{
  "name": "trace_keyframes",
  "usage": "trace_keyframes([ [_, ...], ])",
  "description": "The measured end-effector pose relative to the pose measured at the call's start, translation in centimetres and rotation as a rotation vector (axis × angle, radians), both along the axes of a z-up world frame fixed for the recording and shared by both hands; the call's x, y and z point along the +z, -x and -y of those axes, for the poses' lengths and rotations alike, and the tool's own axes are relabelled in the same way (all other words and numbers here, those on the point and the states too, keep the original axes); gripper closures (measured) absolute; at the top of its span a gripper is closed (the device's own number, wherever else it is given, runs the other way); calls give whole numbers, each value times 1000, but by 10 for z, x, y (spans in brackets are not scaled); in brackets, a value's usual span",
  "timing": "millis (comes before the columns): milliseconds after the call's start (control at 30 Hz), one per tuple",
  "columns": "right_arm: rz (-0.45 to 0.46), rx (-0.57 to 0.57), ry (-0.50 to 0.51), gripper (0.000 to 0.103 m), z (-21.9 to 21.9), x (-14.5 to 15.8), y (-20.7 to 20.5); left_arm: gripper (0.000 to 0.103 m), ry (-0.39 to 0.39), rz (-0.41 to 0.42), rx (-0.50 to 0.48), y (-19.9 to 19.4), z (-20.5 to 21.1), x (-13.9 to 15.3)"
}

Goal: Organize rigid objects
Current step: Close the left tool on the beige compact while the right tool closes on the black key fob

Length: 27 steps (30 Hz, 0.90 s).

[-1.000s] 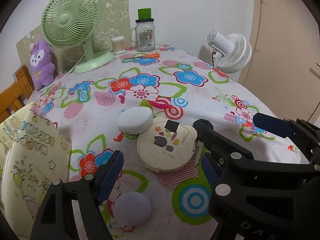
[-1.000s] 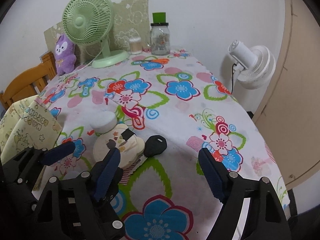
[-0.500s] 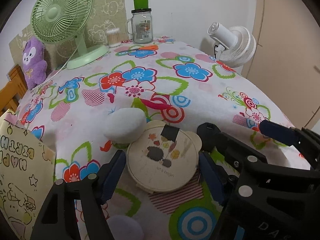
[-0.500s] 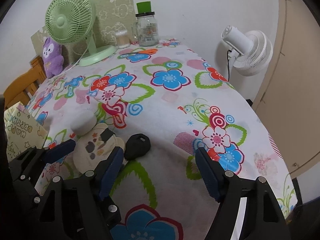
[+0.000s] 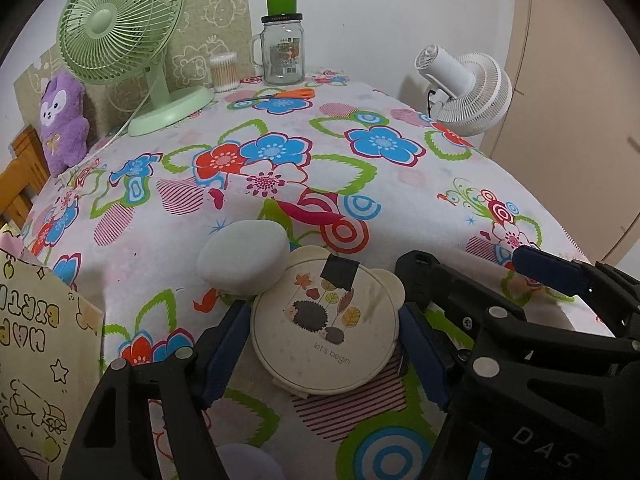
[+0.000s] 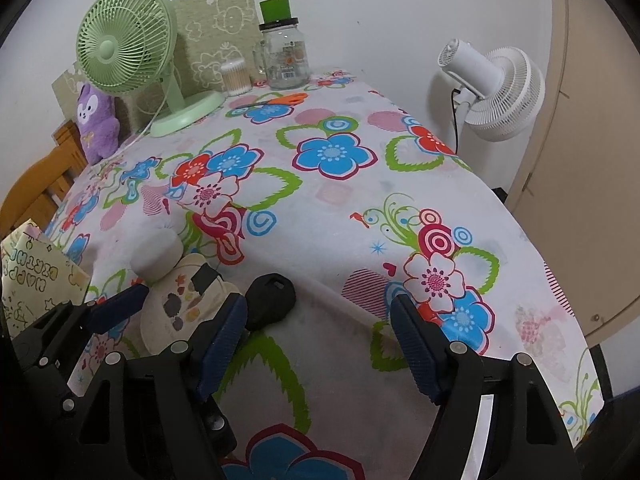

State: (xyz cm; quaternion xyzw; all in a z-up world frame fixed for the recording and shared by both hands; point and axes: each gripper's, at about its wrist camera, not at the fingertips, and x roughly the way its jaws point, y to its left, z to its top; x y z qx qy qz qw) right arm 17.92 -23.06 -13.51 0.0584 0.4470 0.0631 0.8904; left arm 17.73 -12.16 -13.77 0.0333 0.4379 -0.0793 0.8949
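A round cream case [image 5: 326, 328] with a hedgehog print lies on the flowered tablecloth [image 5: 280, 184], and my left gripper [image 5: 322, 312] is shut on it, a blue pad against each side. A white oval object [image 5: 244, 256] touches the case's far left edge. A pale lilac round thing [image 5: 244, 464] peeks in at the bottom edge. My right gripper [image 6: 316, 304] stands open just right of the case [image 6: 180, 308], with only cloth between its fingers. In the right wrist view the left gripper [image 6: 204, 296] straddles the case.
At the table's back stand a green fan [image 5: 120, 40], a purple plush [image 5: 64, 120], a glass jar [image 5: 282, 52], a cotton swab tub [image 5: 224, 72] and orange scissors [image 5: 280, 96]. A white fan [image 6: 492, 88] stands past the right edge. A paper bag [image 5: 36, 360] stands at the left.
Both grippers came forward and down. The left one's fingers moved in on either side of the round case, and the lilac thing slid to the bottom edge. The right jaws narrowed a little.
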Motion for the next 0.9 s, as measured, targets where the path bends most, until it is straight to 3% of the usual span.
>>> trace_keyframes([
  [500, -46, 48, 38, 26, -21, -9, -7, 26, -53, -16, -51, 21, -12, 2],
  [900, -23, 67, 138, 44, -46, -10, -7, 26, -46, -25, 6, 32, -37, 2],
])
